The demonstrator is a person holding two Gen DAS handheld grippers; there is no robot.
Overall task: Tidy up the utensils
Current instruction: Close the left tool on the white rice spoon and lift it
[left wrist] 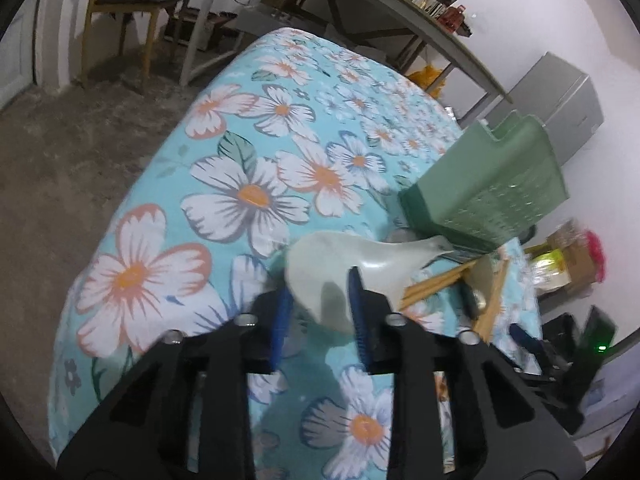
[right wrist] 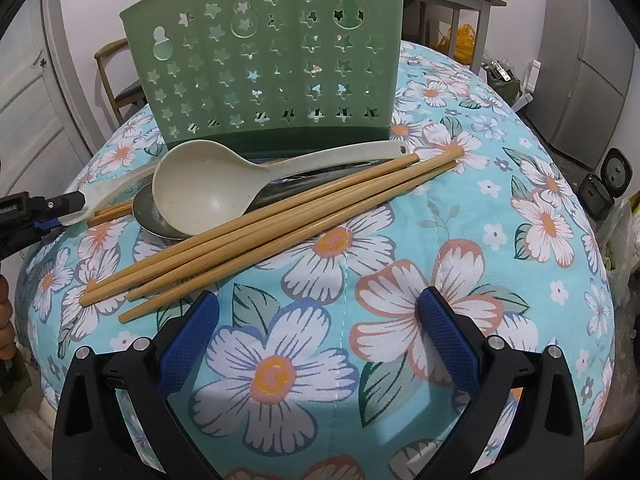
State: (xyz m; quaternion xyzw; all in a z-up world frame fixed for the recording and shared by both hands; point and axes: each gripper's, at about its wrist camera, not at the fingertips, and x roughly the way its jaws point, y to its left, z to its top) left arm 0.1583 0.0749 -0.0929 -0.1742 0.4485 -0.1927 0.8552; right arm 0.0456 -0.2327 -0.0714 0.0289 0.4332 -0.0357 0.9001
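A green perforated utensil holder [right wrist: 268, 64] stands on the floral cloth; it also shows in the left wrist view [left wrist: 492, 184]. In front of it lie a cream ladle [right wrist: 208, 192], a metal spoon [right wrist: 152, 216] under it and several wooden chopsticks [right wrist: 256, 236]. My left gripper [left wrist: 320, 300] is closed around the wide end of a second cream spoon [left wrist: 352, 268]; in the right wrist view it shows at the left edge [right wrist: 60, 210], holding that spoon [right wrist: 104, 194]. My right gripper [right wrist: 320, 312] is open and empty, just in front of the chopsticks.
The table is covered by a turquoise floral cloth [right wrist: 500, 208]. A wooden chair [left wrist: 136, 4] and a grey trestle table [left wrist: 400, 20] stand behind. A grey cabinet [left wrist: 560, 108] and boxes [left wrist: 568, 264] are at the right.
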